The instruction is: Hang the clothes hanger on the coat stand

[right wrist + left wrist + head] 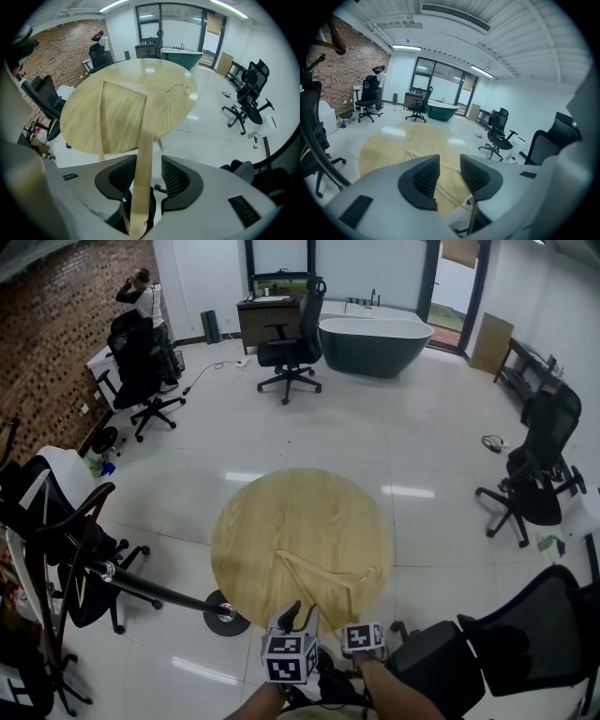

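a round wooden table point(281, 512) stands in the middle of a white tiled floor. the hanger point(319, 566), of light wood, lies flat on the near part of the table top, and its metal hook point(180, 86) points toward the table's right edge. one arm of the hanger goes out over the near edge of the table, toward the person.

the right gripper point(146, 176) points steeply down at this edge. its jaws stand at a middle width and hold the end of that hanger arm between the ribbed pads point(117, 176). the arm passes through them, and its rounded tip comes close to the camera.

the left gripper point(445, 176) is just beside the right one, on its left, and it points less steeply. its jaws are a little apart, with a narrow gap. nothing is between them; through the gap only the table top can be seen.

the stand point(159, 589) is left of the table. its round black base point(228, 618) is on the floor near the table's edge, and its dark pole goes away to the left. it is apart from the hanger.

black office chairs point(534, 484) stand around the room. a dark bathtub point(375, 343) is at the far side, and a person point(148, 306) stands by the brick wall.
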Action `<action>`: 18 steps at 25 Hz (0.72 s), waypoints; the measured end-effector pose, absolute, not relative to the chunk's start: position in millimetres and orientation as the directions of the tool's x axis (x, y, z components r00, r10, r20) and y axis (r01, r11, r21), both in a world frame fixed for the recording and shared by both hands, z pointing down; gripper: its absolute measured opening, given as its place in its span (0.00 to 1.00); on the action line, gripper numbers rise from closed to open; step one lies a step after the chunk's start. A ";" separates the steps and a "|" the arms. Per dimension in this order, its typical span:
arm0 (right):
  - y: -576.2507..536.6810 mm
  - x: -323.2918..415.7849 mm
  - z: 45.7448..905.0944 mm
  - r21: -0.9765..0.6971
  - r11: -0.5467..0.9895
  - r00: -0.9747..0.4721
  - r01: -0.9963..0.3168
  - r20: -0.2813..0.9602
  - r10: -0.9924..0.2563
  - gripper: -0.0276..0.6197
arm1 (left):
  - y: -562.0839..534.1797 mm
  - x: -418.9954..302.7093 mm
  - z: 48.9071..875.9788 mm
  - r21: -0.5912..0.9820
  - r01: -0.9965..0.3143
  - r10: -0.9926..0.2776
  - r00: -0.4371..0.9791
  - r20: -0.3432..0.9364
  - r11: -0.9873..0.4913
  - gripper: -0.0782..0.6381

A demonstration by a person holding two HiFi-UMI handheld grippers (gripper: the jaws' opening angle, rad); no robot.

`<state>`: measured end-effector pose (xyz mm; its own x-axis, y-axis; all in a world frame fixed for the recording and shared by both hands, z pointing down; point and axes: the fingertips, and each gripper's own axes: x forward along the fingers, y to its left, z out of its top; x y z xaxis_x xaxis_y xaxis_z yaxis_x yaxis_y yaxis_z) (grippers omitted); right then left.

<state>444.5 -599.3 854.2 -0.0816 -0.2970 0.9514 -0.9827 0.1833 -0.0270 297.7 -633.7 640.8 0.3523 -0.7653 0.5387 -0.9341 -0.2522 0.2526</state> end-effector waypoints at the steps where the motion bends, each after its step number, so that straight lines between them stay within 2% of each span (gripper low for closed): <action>1: -599.6 443.9 857.7 -0.026 0.184 -0.078 -0.983 0.956 -0.283 0.30 | -635.7 296.6 642.6 0.253 -0.935 -0.762 0.351 0.544 -0.250 0.31; 6: -601.5 440.6 868.6 -0.026 0.187 -0.073 -0.982 0.965 -0.252 0.30 | -641.5 289.4 650.1 0.255 -0.939 -0.753 0.337 0.565 -0.229 0.31; 8: -604.9 441.1 871.0 -0.015 0.186 -0.062 -0.982 0.966 -0.252 0.17 | -644.8 286.8 652.8 0.252 -0.941 -0.752 0.332 0.569 -0.224 0.31; 9: -606.9 441.5 871.1 -0.015 0.186 -0.063 -0.982 0.965 -0.255 0.15 | -646.0 286.8 653.6 0.252 -0.941 -0.751 0.332 0.571 -0.224 0.30; 14: -603.4 442.3 861.6 -0.050 0.159 -0.090 -0.986 0.962 -0.257 0.13 | -643.9 288.4 648.9 0.258 -0.939 -0.747 0.339 0.571 -0.229 0.30; 17: -605.2 427.4 847.7 -0.136 0.193 -0.194 -0.972 0.927 -0.320 0.13 | -636.0 289.8 643.2 0.265 -0.937 -0.753 0.342 0.563 -0.228 0.30; 18: -601.5 434.6 843.8 -0.114 0.195 -0.174 -0.974 0.929 -0.328 0.13 | -632.9 291.5 641.2 0.268 -0.936 -0.754 0.343 0.559 -0.227 0.30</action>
<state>434.6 -601.5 843.8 -0.1738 -0.3275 0.9287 -0.9743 0.1946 -0.1137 291.5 -632.9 641.2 0.3432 -0.7544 0.5595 -0.9363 -0.2273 0.2678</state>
